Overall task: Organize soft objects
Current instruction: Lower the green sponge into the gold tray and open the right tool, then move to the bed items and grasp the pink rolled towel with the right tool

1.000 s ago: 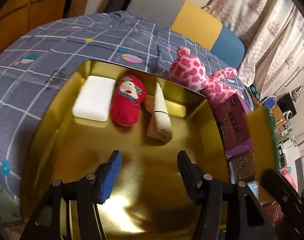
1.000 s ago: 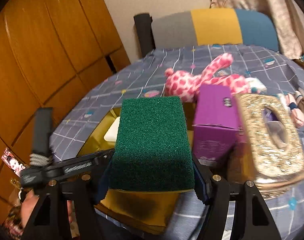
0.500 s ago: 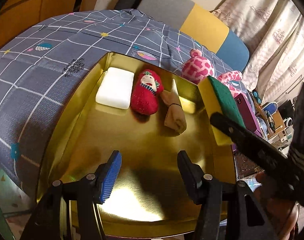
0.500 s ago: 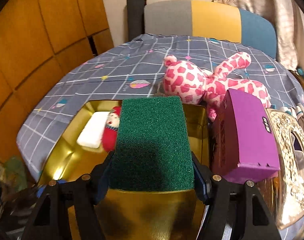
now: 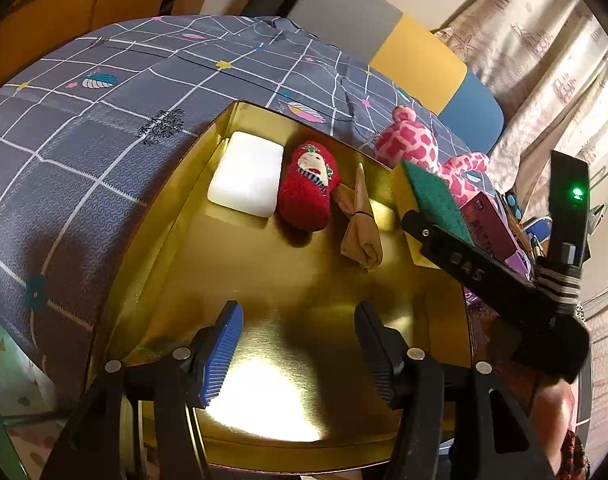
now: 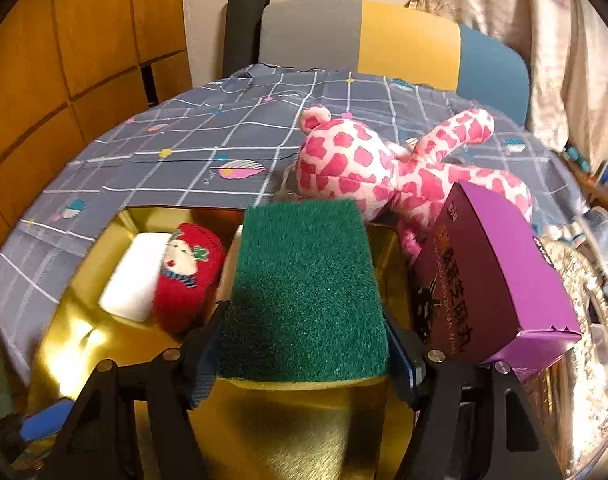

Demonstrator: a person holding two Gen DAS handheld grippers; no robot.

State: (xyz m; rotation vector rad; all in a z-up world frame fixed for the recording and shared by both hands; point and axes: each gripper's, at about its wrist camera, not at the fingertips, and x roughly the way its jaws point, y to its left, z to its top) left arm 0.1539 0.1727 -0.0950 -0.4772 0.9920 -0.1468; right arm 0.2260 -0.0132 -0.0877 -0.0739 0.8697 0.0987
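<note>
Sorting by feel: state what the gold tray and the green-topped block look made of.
Gold rectangular tray: likely thin metal, brushed and glossy; it mirrors glare. Green-topped yellow block: apparently foam sponge with a coarse, fibrous scouring face.

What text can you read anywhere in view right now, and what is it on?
"Jinye", roughly: small script on the bedsheet beside a pink shell print; a guess only.
"AS", after one unclear letter: raised letters on the right gripper finger, seen from the left wrist.
Purple box: gold Chinese characters down its dark side, too blurred to read.
Black emblem on the bedsheet, left wrist view: no readable words.
Sponge, tray: none.
</note>
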